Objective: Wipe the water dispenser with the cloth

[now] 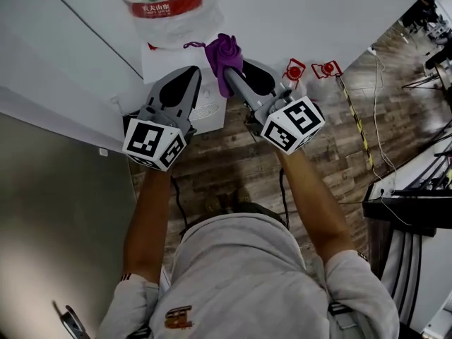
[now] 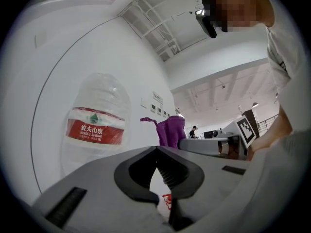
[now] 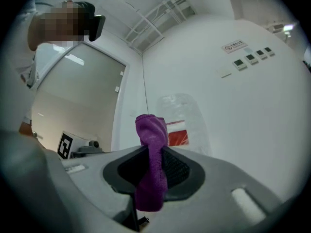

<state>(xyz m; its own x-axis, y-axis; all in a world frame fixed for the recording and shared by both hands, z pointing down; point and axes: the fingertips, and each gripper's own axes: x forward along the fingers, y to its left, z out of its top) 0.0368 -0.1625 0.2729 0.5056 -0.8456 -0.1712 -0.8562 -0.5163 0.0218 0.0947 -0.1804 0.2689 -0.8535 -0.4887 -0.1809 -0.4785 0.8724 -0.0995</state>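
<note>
The white water dispenser [image 1: 206,111] stands against the wall below me, with a clear bottle [image 1: 167,4] bearing a red label on top and red taps [image 1: 294,70] on its front. My right gripper [image 1: 232,70] is shut on a bunched purple cloth [image 1: 223,54], held just over the dispenser's top near the bottle's base. In the right gripper view the cloth [image 3: 151,164] hangs between the jaws, with the bottle [image 3: 181,127] behind it. My left gripper [image 1: 185,75] hovers beside it on the left, jaws shut on nothing [image 2: 156,148]. In the left gripper view the bottle [image 2: 95,127] and cloth [image 2: 170,131] lie ahead.
The white wall [image 1: 296,13] rises right behind the dispenser. A grey partition [image 1: 49,189] lies at the left. Cables [image 1: 379,119] and yellow-black tape [image 1: 355,122] run over the wooden floor [image 1: 226,168] on the right, near black equipment [image 1: 413,203].
</note>
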